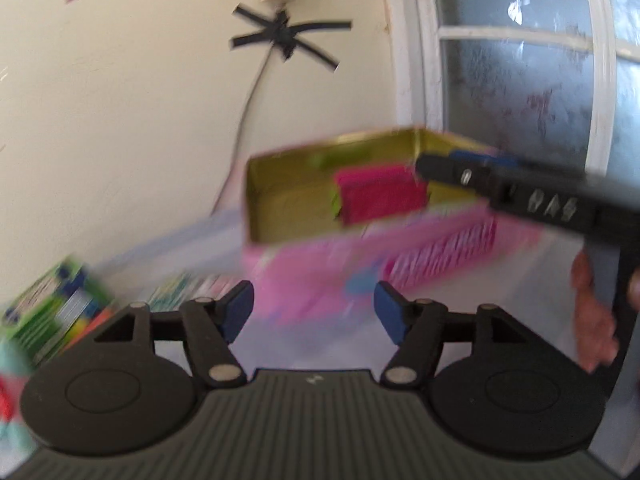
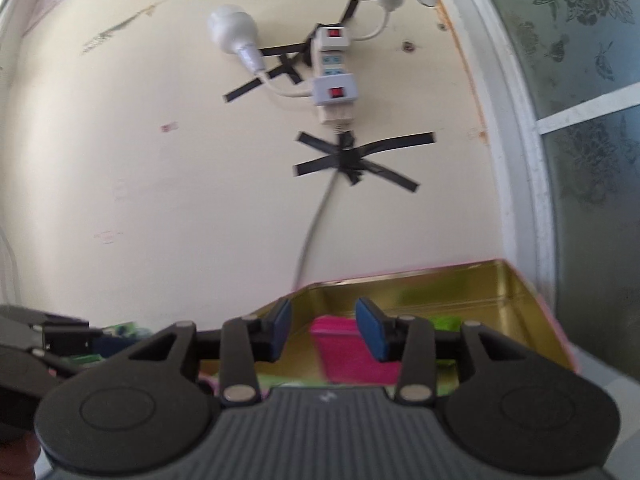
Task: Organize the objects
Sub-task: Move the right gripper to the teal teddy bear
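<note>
No writing could be read: the print on the pink tin's (image 1: 320,276) outer wall and on the green packet (image 1: 56,304) at the left was smeared by blur. The tin stood open on the pale surface (image 1: 500,292) near the cream wall (image 1: 120,120), its inside gold. In it lay a magenta packet (image 1: 380,196) with a lime-green piece (image 1: 335,200) just beside it; the right wrist view showed the same magenta packet (image 2: 344,344) against the gold interior, with green bits around it.

The left claw (image 1: 314,312) was spread wide, nothing between its blue pads (image 1: 240,308), and sat in front of the tin's near wall. The right claw (image 2: 323,326) was also spread and empty, poised over the tin's (image 2: 520,304) open top above the magenta packet; from the left wrist view its black body (image 1: 520,196) reached in over the tin's right rim.

On the wall hung a white power strip (image 2: 334,80) with red switches, a white bulb (image 2: 232,32) and black tape crosses (image 2: 352,156). A frosted window (image 2: 580,80) stood to the right.
</note>
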Available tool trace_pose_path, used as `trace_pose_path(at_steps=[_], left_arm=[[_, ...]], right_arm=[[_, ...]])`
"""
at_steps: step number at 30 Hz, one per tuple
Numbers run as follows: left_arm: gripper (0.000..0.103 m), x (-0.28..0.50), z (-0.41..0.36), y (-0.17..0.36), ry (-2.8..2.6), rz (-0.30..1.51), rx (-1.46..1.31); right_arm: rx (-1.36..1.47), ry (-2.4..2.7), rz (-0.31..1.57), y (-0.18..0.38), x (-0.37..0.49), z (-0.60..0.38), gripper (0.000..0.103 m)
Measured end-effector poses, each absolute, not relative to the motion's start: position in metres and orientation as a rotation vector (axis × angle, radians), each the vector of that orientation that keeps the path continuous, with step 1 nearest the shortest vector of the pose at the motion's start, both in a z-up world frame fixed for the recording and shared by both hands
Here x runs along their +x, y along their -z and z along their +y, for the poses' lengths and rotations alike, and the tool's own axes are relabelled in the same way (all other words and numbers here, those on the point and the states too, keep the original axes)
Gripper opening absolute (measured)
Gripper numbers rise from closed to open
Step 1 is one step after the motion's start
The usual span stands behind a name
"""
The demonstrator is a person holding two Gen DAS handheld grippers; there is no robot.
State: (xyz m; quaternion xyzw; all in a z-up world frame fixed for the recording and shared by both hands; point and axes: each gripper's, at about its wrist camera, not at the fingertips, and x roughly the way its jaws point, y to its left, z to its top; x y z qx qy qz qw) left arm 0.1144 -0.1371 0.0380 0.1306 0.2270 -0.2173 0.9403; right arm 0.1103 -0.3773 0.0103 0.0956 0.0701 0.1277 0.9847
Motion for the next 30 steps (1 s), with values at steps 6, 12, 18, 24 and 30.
trace_pose_path(at_steps=[6, 12, 18, 24, 30], left_arm=[[0.071, 0.091, -0.069, -0.007, 0.325, 0.581, 0.305], [0.082, 0.074, 0.013, -0.006, 0.137, 0.592, 0.231], [0.083, 0.073, 0.104, -0.005, -0.109, 0.581, -0.031], [0.083, 0.069, 0.143, -0.006, -0.184, 0.497, -0.303], [0.084, 0.065, 0.133, -0.009, -0.158, 0.47, -0.254]], right_arm=[[0.115, -0.437, 0.224, -0.004, 0.084, -0.333, 0.045], [-0.019, -0.62, 0.385, 0.005, 0.078, -0.27, 0.046], [0.045, -0.794, 0.569, 0.008, 0.101, -0.198, 0.046], [0.067, -0.89, 0.623, 0.005, 0.13, -0.11, 0.055], [0.045, -0.857, 0.721, 0.017, 0.16, -0.046, 0.049]])
